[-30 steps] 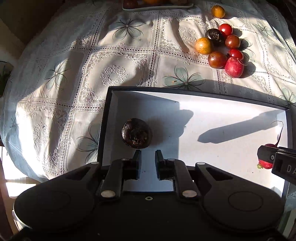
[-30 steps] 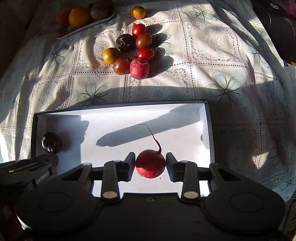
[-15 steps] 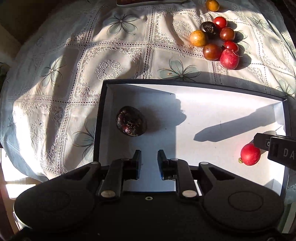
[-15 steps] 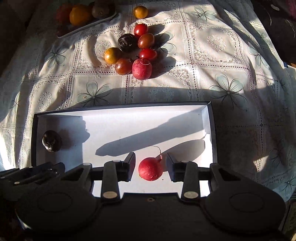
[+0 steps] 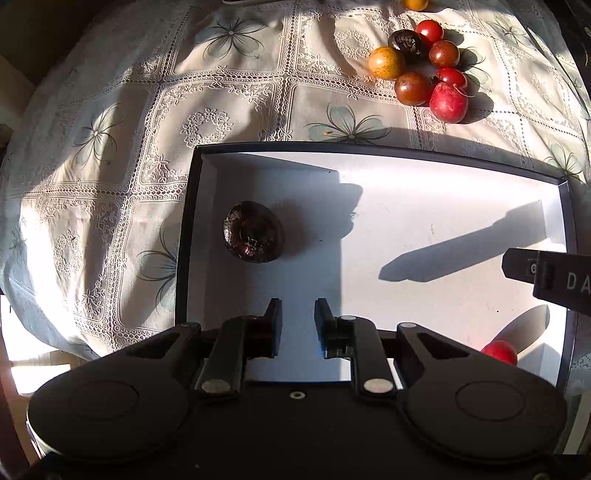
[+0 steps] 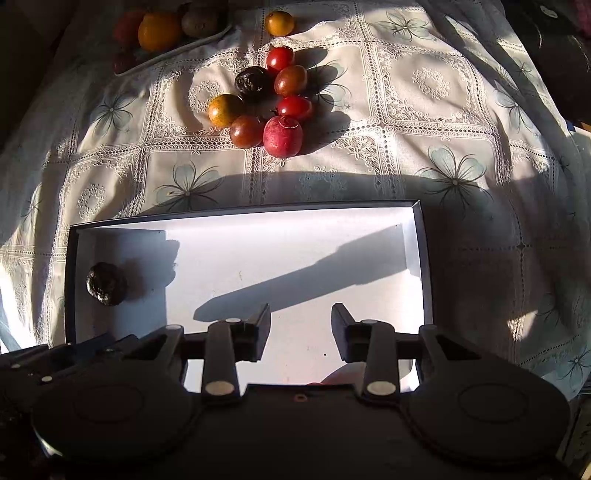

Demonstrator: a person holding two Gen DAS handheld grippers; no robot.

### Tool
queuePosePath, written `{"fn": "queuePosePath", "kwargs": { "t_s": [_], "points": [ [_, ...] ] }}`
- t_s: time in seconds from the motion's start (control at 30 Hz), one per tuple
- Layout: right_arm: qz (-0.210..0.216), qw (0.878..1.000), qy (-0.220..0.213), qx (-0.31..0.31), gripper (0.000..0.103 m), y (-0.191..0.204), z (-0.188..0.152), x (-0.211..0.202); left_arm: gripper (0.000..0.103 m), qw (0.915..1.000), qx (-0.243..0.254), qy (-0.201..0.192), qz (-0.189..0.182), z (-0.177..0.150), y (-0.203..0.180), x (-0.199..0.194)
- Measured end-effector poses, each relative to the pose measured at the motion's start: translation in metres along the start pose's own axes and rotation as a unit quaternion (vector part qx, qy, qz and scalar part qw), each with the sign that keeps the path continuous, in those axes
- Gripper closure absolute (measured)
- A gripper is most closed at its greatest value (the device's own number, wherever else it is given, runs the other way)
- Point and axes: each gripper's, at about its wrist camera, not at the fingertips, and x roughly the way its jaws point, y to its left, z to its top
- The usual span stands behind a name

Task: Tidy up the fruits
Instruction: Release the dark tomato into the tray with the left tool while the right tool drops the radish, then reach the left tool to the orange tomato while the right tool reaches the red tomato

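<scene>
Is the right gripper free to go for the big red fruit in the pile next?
Probably yes. The right gripper is open and empty above the box, and the big red fruit sits at the pile's near edge, with only bare tablecloth between.

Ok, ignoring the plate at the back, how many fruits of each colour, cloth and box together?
Red: 4 - upper small red fruit, lower small red fruit, big red fruit, boxed red fruit
Brownish-red: 2 - upper brownish fruit, lower brownish fruit
Orange: 2 - clustered orange fruit, lone orange fruit
Dark wrinkled: 2 - clustered dark fruit, boxed dark fruit
Total: 10
</scene>
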Motion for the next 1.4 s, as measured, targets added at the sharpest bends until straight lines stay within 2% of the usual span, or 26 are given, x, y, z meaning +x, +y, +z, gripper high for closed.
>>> {"fn": "queuePosePath", "kwargs": {
  "t_s": [0.8, 0.97, 1.13, 1.2, 1.27, 1.4],
  "points": [
    [-0.005, 1.000, 0.005, 0.005, 0.064, -0.001, 0.000, -0.001, 0.075, 0.9999, 0.010, 0.008, -0.001, -0.006, -0.011, -0.005],
    [-0.005, 1.000, -0.019, 0.006, 0.064, -0.003, 0.001, -0.009, 0.075, 0.9999, -0.001, -0.012, 0.002, -0.001, -0.009, -0.016],
    [-0.014, 0.996, -0.086, 0.015, 0.064, -0.009, 0.003, -0.028, 0.075, 0.9979, -0.021, -0.059, 0.014, 0.009, 0.002, -0.029],
    [-0.030, 0.994, -0.106, 0.006, 0.064, -0.009, 0.003, -0.033, 0.075, 0.9973, -0.023, -0.068, 0.016, 0.011, 0.005, -0.030],
    [-0.032, 0.994, -0.104, -0.007, 0.064, -0.010, 0.005, -0.032, 0.075, 0.9981, -0.024, -0.057, 0.008, 0.014, 0.008, -0.025],
    [-0.018, 0.997, -0.072, 0.014, 0.064, -0.021, 0.009, -0.022, 0.075, 0.9987, -0.036, -0.036, 0.001, 0.017, 0.012, -0.014]
  ]
}}
